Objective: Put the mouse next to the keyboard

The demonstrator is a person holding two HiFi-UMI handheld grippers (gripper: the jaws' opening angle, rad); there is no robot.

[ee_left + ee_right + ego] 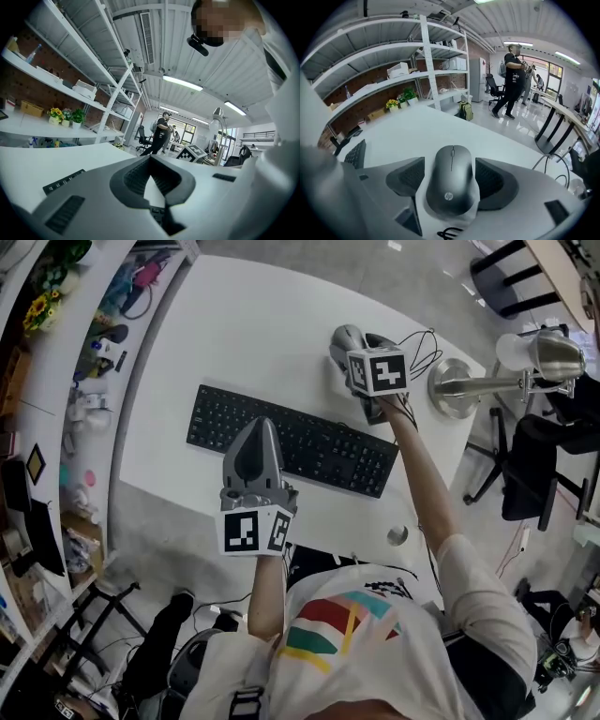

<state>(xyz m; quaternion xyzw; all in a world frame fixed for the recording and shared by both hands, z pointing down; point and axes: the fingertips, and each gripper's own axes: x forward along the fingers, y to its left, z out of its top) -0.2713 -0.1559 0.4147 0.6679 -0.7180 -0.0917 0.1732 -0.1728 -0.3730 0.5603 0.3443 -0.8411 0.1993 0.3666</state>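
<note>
A black keyboard lies across the white table. The grey mouse rests on the table just past the keyboard's right end, between the pads of my right gripper. Those jaws stand wide, with a thin gap showing on each side of the mouse. In the right gripper view the keyboard's edge shows at the left. My left gripper hovers over the keyboard's near middle, its fingertips together and nothing between them. In the left gripper view, keys show under the shut gripper.
A metal desk lamp with a round base stands right of the mouse, with thin black cables beside it. A small round object lies near the table's front edge. Shelves with clutter run along the left and a black chair stands on the right.
</note>
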